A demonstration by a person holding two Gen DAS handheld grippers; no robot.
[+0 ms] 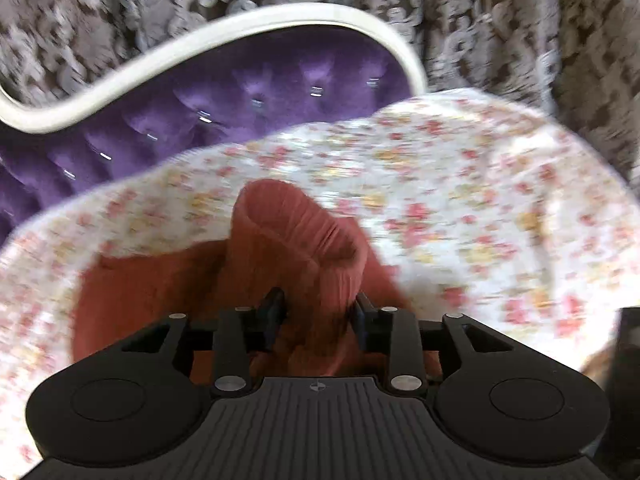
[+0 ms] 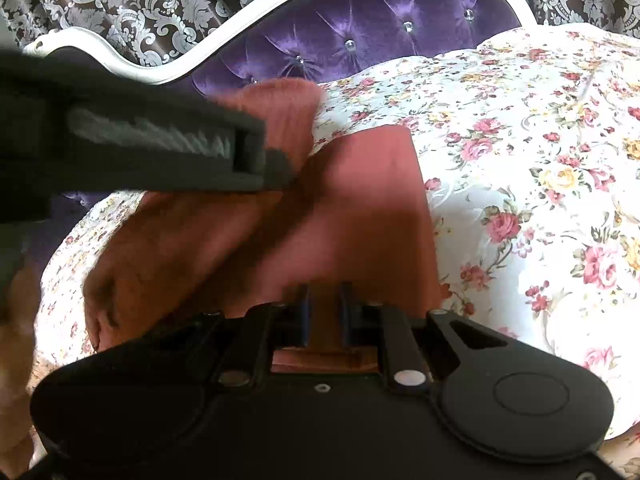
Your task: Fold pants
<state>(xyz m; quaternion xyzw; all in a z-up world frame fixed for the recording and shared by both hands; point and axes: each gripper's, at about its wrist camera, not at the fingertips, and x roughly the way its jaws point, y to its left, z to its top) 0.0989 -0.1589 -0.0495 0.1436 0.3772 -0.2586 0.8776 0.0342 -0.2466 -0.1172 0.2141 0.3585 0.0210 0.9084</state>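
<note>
Lying on the flowered bedspread (image 2: 520,128), the rust-coloured pants (image 2: 360,200) are partly doubled over. The left gripper (image 1: 318,304) has fabric between its jaws, seemingly loosened to let the fold settle. The right gripper (image 2: 324,300) pinches an edge, probably to keep it flat.

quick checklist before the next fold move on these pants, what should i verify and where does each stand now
1. Right gripper grips the pants: ok, cloth sits between its narrow jaws.
2. Left gripper grips the pants: cannot tell; a bunched fold stands between its jaws, which are set apart, and the view is blurred.
3. Pants lie flat: not ok, one ribbed end stands up in a roll.
4. Pants rest fully on the floral bedspread: ok.
5. Grippers clear of each other: cannot tell; the left one crosses the right wrist view closely.
</note>
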